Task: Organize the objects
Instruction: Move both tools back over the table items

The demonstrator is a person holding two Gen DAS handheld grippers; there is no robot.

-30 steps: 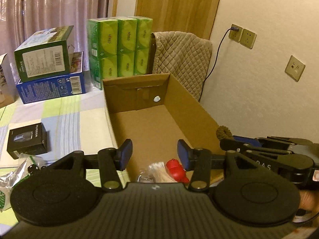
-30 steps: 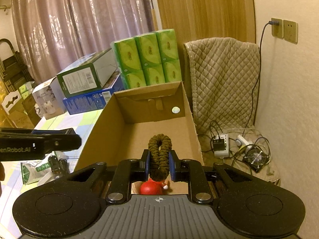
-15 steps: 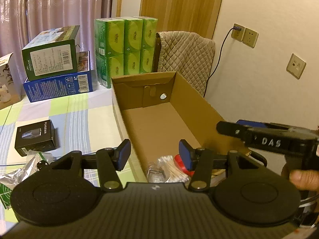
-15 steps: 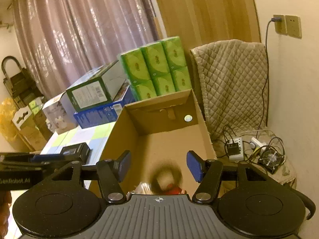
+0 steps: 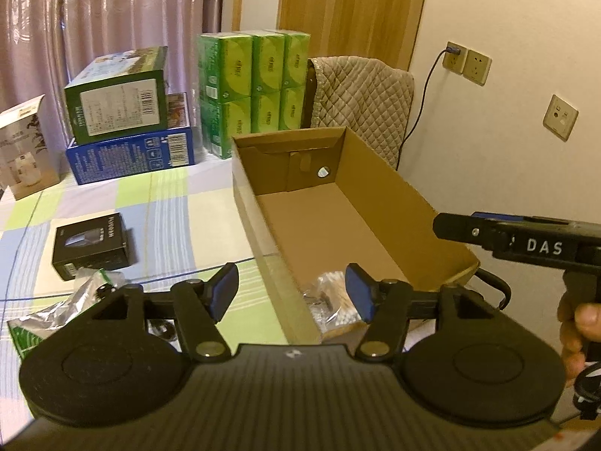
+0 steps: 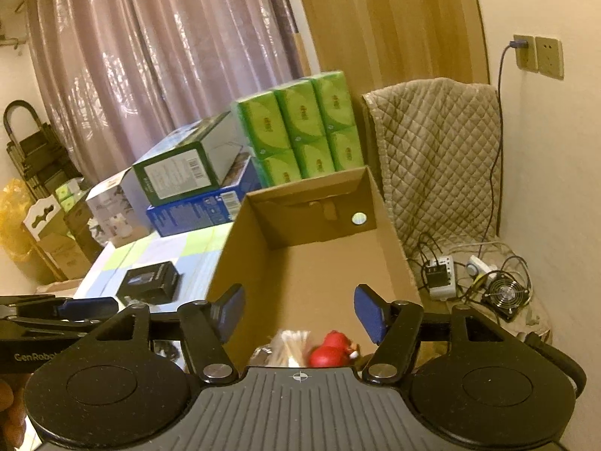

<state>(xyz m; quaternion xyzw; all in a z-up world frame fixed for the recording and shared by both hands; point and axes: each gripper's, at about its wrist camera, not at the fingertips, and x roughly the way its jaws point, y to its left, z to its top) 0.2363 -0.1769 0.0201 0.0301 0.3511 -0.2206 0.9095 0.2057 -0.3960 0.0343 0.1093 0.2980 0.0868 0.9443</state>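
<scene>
A long, shallow brown cardboard box (image 6: 319,263) sits open on the table (image 5: 180,218), which wears a cloth checked in pale green, blue and white. The far end wall of the box has one round hole. Most of the box floor is bare; at its near end lie one clear bag of cotton swabs (image 6: 291,345) and one red toy (image 6: 330,351), touching each other.

The right claw (image 6: 300,314) hangs over the near end of the box with both blue pads spread wide and nothing between them; the swabs and the red toy lie just below the gap. The left claw (image 5: 293,293) is likewise released and empty, and it straddles the box's left wall, so its right pad is above the bag of swabs (image 5: 330,300) and its left pad is above the tablecloth.

Outside the box, to the left, one small black carton (image 5: 92,246) lies flat on the cloth, well apart from both claws. Nearer the left claw sits one crinkled clear bag (image 5: 71,300), partly hidden by the claw's body.

At the back of the table stand a green carton (image 5: 116,111) stacked on a blue carton (image 5: 131,156), one white carton (image 5: 26,146) to their left, and a block of six visible green tissue packs (image 5: 255,90), three over three
</scene>
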